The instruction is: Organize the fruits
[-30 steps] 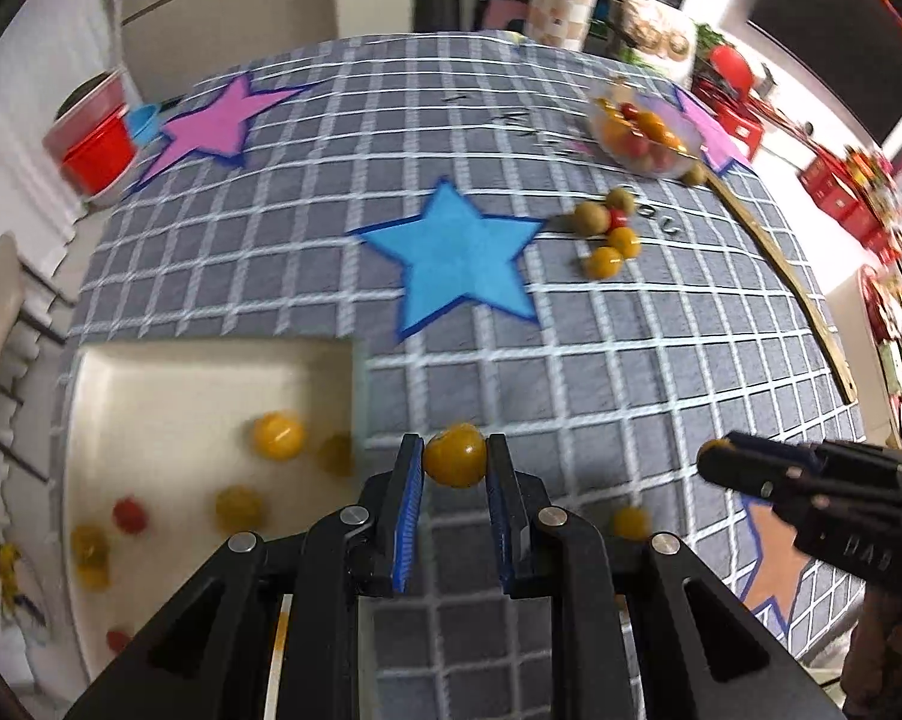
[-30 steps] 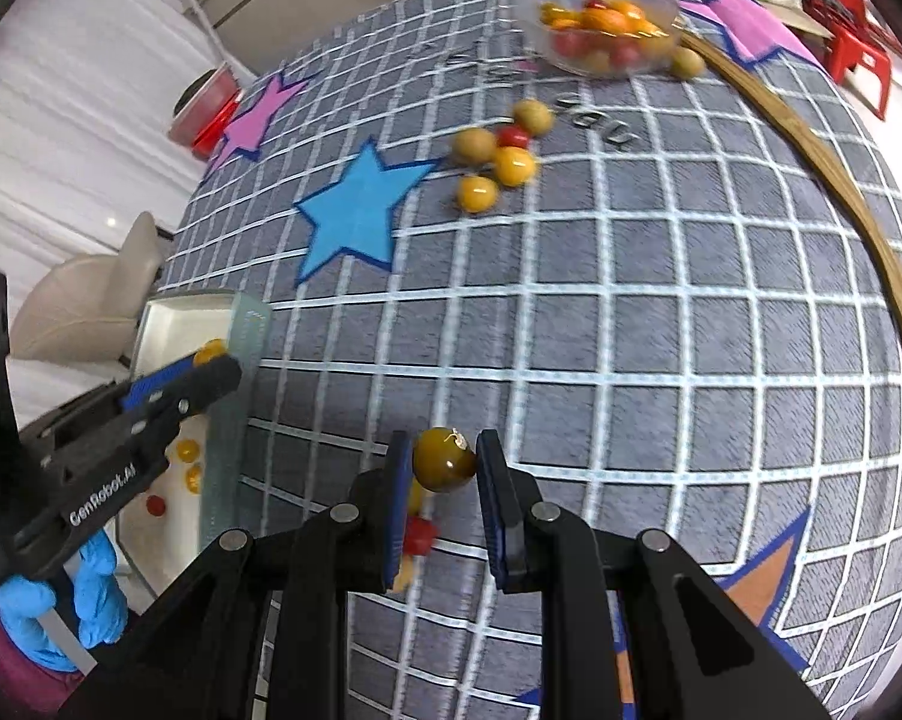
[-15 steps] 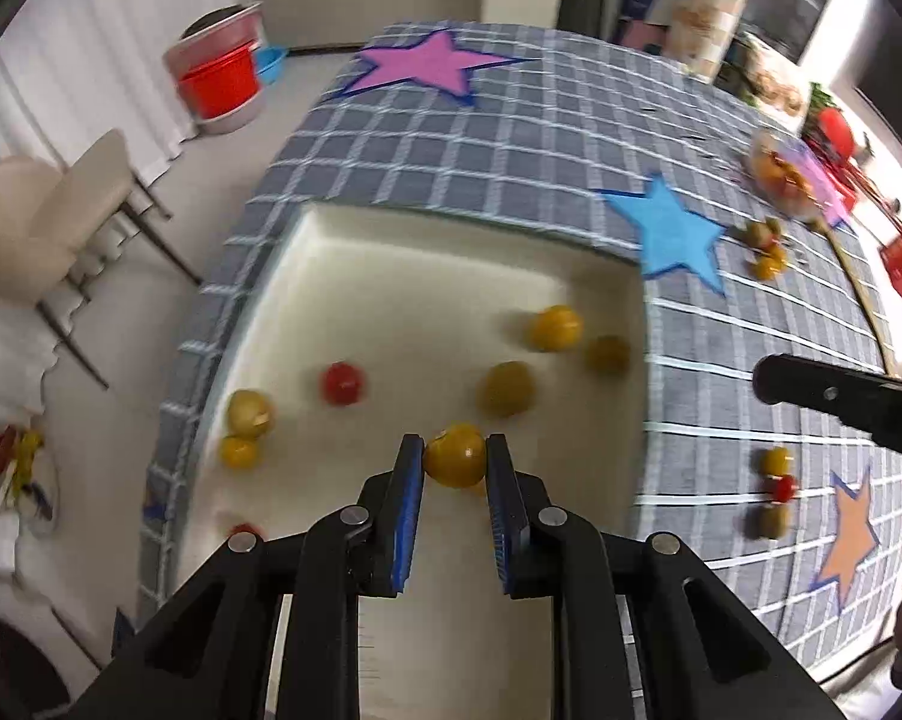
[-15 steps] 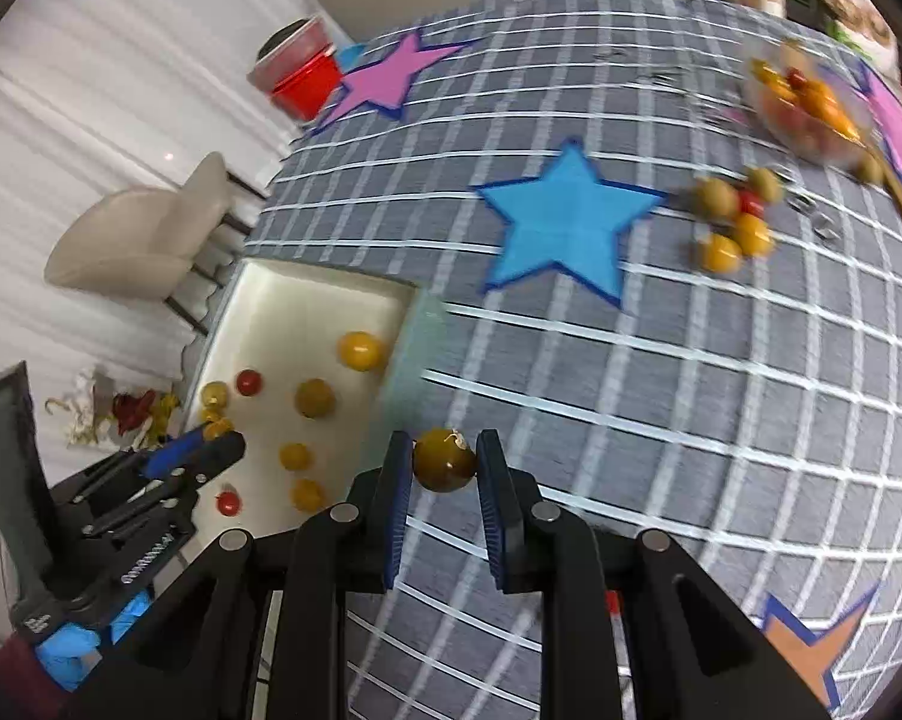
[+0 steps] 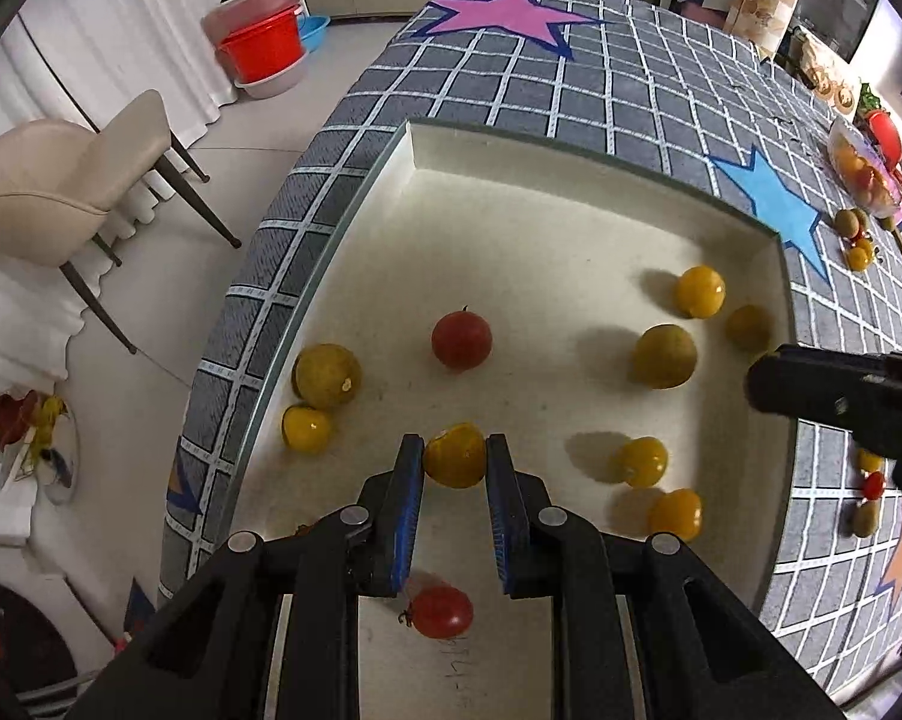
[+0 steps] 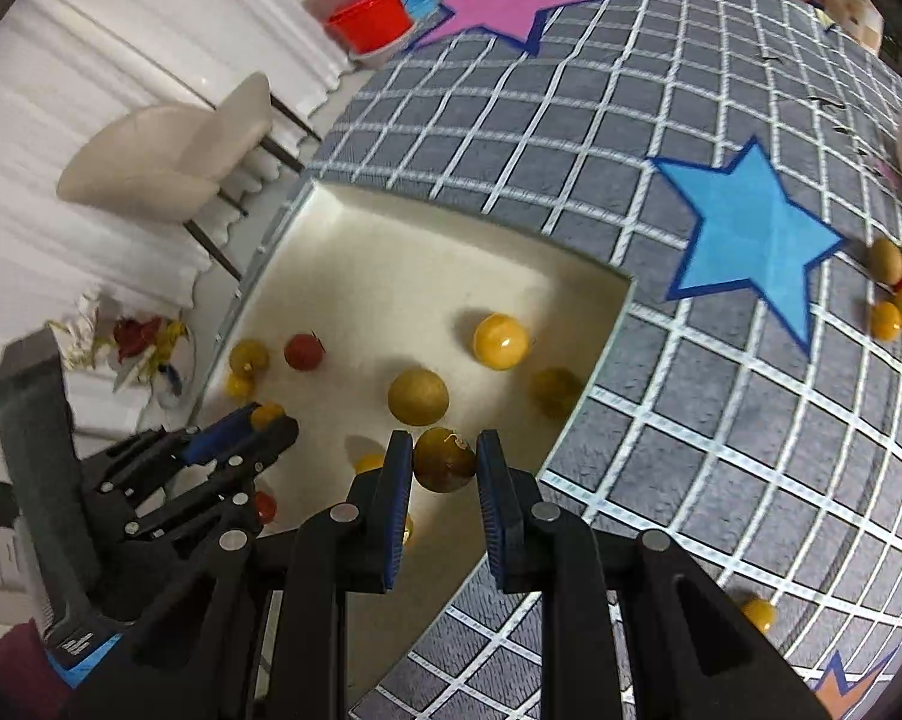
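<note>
My left gripper (image 5: 454, 463) is shut on a yellow-orange fruit (image 5: 454, 456) and holds it low over the cream tray (image 5: 511, 240). My right gripper (image 6: 445, 457) is shut on an olive-brown fruit (image 6: 445, 461) above the tray's (image 6: 391, 252) right part. Several yellow fruits and red tomatoes (image 5: 461, 339) lie loose in the tray. The right gripper's tip shows at the right of the left wrist view (image 5: 811, 387). The left gripper shows at the lower left of the right wrist view (image 6: 265, 420).
The tray sits at the table's left edge on a grey checked cloth (image 6: 691, 90) with coloured stars. More loose fruits (image 6: 895, 288) lie beyond the blue star (image 6: 745, 234), near a clear bowl of fruit (image 5: 865, 171). A beige chair (image 5: 61, 180) and red buckets (image 5: 259, 48) stand on the floor.
Both grippers have carried their fruits left from the cloth to over the tray and lower toward it. Both still hold their fruits.
</note>
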`<state>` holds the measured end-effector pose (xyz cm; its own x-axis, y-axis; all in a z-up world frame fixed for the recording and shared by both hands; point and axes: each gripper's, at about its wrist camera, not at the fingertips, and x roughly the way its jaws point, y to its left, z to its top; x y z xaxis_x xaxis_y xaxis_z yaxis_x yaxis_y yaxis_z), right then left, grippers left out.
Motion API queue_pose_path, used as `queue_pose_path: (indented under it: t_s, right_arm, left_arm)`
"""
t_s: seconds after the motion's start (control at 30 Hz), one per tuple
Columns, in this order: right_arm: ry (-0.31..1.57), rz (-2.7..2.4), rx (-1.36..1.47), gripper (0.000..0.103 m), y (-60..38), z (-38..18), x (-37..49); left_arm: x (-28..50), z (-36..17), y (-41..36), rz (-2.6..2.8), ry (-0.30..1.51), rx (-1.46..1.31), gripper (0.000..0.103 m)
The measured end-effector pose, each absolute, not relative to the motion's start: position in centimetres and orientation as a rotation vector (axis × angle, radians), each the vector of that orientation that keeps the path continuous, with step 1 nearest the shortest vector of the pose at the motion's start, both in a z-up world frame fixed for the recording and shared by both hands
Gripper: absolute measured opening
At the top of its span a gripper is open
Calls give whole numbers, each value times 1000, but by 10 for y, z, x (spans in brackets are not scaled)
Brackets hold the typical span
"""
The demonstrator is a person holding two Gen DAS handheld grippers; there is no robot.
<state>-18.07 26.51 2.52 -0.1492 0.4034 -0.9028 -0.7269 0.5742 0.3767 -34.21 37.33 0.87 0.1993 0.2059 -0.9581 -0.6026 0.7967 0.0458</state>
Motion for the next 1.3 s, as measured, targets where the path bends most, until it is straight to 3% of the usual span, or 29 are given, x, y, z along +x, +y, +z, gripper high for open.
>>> queue_pose_path:
  t_s: [0.93,0.97,1.0,1.03,1.1,1.13,1.17,1.3]
  right_arm:
    - [1446,989,-393,24,293,-10,-199]
    - [1451,989,-387,25,291,-9,-198]
    - [1458,991,-378,25,290,-9,-198]
    - [1464,990,-368,25,289,-7,-197]
    - [1458,988,-349,31,284,0,-195]
    - [1451,989,-341,38,282,4,-195]
    - [1441,989,-335,52,281,10,-195]
    - [1412,968,-330,75,271,34,-195]
  left_arm:
    - [-337,-1,371,588,1274,-355,23]
    - [-336,-1,370,591,1276,-354,30]
    - [-337,1,371,592,1279,-353,55]
    - [-338,3,370,596,1270,-350,65]
    - [-340,14,367,612,1226,-317,71]
    - [-341,17,365,607,1227,-311,71]
    - [-341,20,364,601,1237,-311,71]
    - [-344,27,359,583,1270,-319,71]
